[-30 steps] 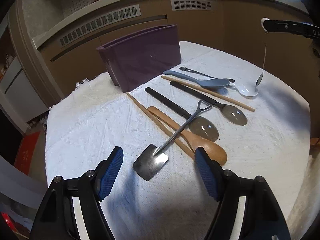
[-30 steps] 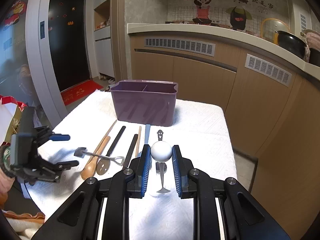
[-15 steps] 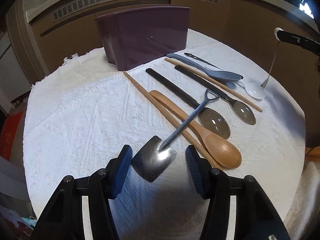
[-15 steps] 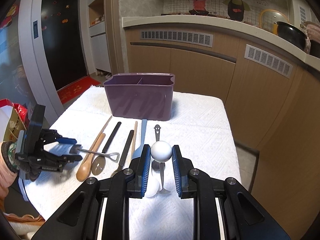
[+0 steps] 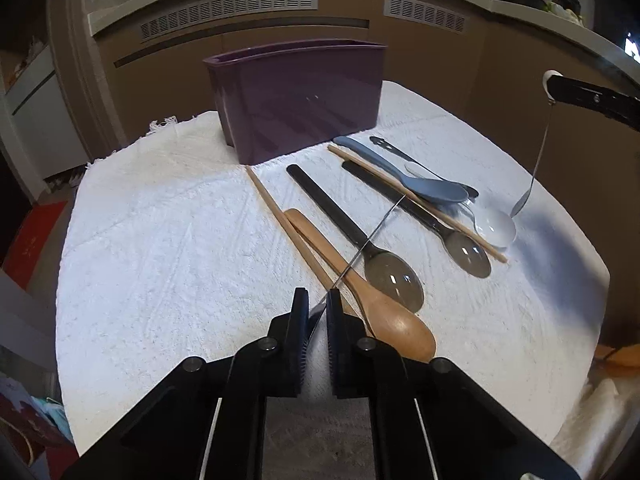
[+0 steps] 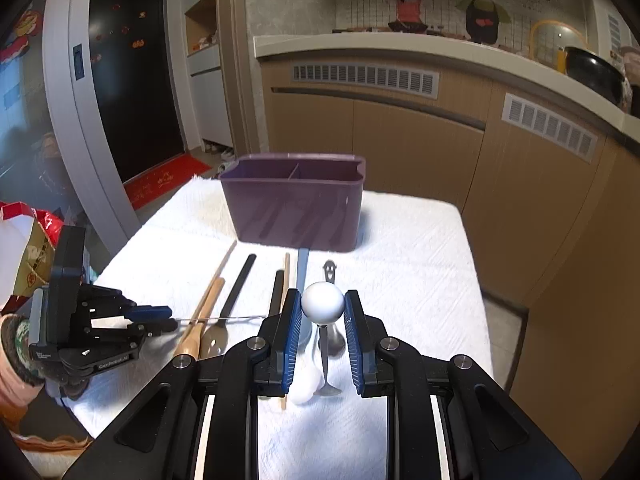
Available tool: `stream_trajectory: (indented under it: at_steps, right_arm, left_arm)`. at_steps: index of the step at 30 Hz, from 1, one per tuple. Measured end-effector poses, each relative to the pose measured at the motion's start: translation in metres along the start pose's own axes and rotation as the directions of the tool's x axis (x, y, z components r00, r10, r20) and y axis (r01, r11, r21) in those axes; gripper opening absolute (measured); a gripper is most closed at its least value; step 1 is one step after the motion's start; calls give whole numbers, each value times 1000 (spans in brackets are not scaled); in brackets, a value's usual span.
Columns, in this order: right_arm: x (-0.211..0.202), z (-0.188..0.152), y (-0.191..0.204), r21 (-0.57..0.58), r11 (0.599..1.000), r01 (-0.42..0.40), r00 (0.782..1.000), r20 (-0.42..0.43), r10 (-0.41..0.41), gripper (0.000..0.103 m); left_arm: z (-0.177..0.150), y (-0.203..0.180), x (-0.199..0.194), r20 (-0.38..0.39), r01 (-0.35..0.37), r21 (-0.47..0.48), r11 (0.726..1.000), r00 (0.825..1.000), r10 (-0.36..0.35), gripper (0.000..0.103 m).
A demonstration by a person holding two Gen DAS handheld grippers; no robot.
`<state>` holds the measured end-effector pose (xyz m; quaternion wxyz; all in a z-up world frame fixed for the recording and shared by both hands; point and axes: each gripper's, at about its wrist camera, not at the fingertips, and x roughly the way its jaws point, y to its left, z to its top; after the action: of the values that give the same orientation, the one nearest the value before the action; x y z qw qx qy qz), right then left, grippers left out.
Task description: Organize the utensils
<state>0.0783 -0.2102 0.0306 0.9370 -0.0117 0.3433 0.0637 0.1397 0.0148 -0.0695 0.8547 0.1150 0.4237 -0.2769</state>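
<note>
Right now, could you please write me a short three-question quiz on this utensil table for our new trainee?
1. True or false: the left gripper is shut on the small metal shovel spoon.
2. What does the right gripper hold? A) the ball-topped spoon B) a chopstick C) nothing
3. Fill in: the purple holder has ___ compartments.

Key: 1 true; 2 A; 3 two.

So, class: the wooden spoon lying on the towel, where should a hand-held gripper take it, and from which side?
Grip the wooden spoon at mid-handle, from above, jaws closing across its width. The handle is slim and lies flat on the towel; the bowl is too wide. A chopstick lies tight along one side, so take care not to pinch both.
</note>
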Motion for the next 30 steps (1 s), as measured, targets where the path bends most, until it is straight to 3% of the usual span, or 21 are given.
stream_trajectory:
  at_steps: [4,7,15,18,22,24,26,30]
  right_arm:
    - [-4,7,1,-6,1000,-22,1000,3,22,22]
    - [11,17,2,-13,998,-69,995,-70,68,22]
    - [96,39,12,-20,997,-79,969,-235,72,22]
    - [122,35,13,-21,997,-78,960,-271,70,22]
    - [136,23,9,-3,997,-77,960,-272,73,25]
    - [133,15,8,-7,997,-77,964,-254,73,32]
    - [126,4,7,-3,998,-64,969,-238,62,38]
    - [110,-18,-1,27,999,-43,976,-213,48,40]
  left_arm:
    - [-2,9,1,3,-50,-19,999,999,50,4]
    - [-4,26,6,-17,-93,-72,993,996,92,4]
    - [-17,60,9,-46,-34,-232,972,999,24,4]
    - [-23,54,1,-32,4,-186,983,999,-10,10]
    - [-32,35,-8,-2,36,-64,997,999,-37,34]
    - [-37,26,-7,4,47,-13,999,999,-47,45]
    - [-37,22,-4,-2,57,11,998,998,-57,47]
    - [-31,16,3,-21,42,38,998,999,-41,47]
